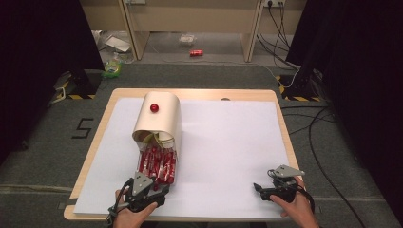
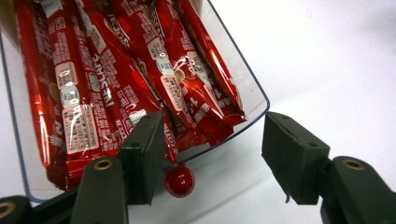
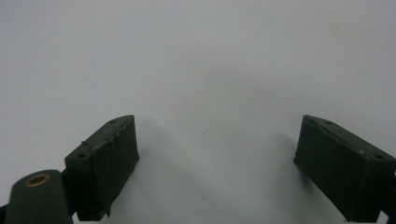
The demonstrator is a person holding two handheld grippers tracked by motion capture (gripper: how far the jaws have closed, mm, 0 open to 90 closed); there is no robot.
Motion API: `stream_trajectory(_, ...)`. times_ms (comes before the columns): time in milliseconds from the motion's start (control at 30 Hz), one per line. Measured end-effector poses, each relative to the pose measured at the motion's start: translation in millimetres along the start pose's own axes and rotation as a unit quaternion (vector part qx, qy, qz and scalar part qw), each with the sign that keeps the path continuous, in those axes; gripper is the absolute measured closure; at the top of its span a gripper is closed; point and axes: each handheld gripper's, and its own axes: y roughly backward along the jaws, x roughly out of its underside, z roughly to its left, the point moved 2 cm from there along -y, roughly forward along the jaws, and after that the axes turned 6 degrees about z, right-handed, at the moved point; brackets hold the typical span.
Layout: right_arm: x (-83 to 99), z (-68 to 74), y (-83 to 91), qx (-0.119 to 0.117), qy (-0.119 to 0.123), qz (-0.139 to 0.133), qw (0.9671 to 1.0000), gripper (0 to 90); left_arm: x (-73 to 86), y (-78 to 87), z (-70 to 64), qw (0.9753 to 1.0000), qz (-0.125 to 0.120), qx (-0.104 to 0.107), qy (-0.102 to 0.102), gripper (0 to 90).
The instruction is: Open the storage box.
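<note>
A cream, round-topped box (image 1: 164, 118) with a red knob (image 1: 154, 108) on its cover lies on the white sheet (image 1: 228, 142). A clear drawer (image 1: 172, 167) sticks out of it toward me, packed with several red stick sachets (image 1: 158, 161). My left gripper (image 1: 159, 187) stands open at the drawer's near end. In the left gripper view the clear drawer wall (image 2: 254, 86) holds the sachets (image 2: 116, 79), and a small red knob (image 2: 180, 181) on its front sits between the jaws, close to the left one. My right gripper (image 1: 259, 188) is open over bare sheet (image 3: 210, 70).
The wooden table's edge (image 1: 90, 156) frames the sheet. On the floor beyond lie a red can (image 1: 196, 53), plastic packaging (image 1: 186, 39) and cables (image 1: 313, 123). Black curtains stand at both sides.
</note>
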Motion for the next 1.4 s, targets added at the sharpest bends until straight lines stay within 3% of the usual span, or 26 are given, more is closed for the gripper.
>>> stream_trajectory(433, 0.1, 0.1, 0.1, 0.0, 0.0, 0.0, 1.0, 13.4, 2.8, 9.0, -1.0, 0.9998, 0.015, 0.007, 0.007, 41.2)
stream_trajectory(767, 0.1, 0.0, 0.0, 0.0, 0.0, 0.0, 1.0, 13.4, 3.3, 13.9, -3.8, 0.9993, 0.036, 0.01, -0.001, 41.3)
stream_trajectory(1033, -0.1, -0.2, -0.1, 0.0, 0.001, -0.001, 1.0, 13.3, 2.5, 15.2, -2.1, 0.9992, 0.036, 0.016, -0.002, 41.2)
stream_trajectory(1200, -0.1, -0.2, -0.1, 0.0, 0.001, -0.001, 1.0, 13.3, -7.0, 19.3, -3.0, 1.0, 0.0, 0.003, -0.004, 40.6)
stream_trajectory(1400, -0.1, -0.2, -0.1, 0.0, 0.001, 0.0, 1.0, 13.3, -16.7, 16.6, 6.3, 0.9996, -0.015, -0.025, 0.003, 38.7)
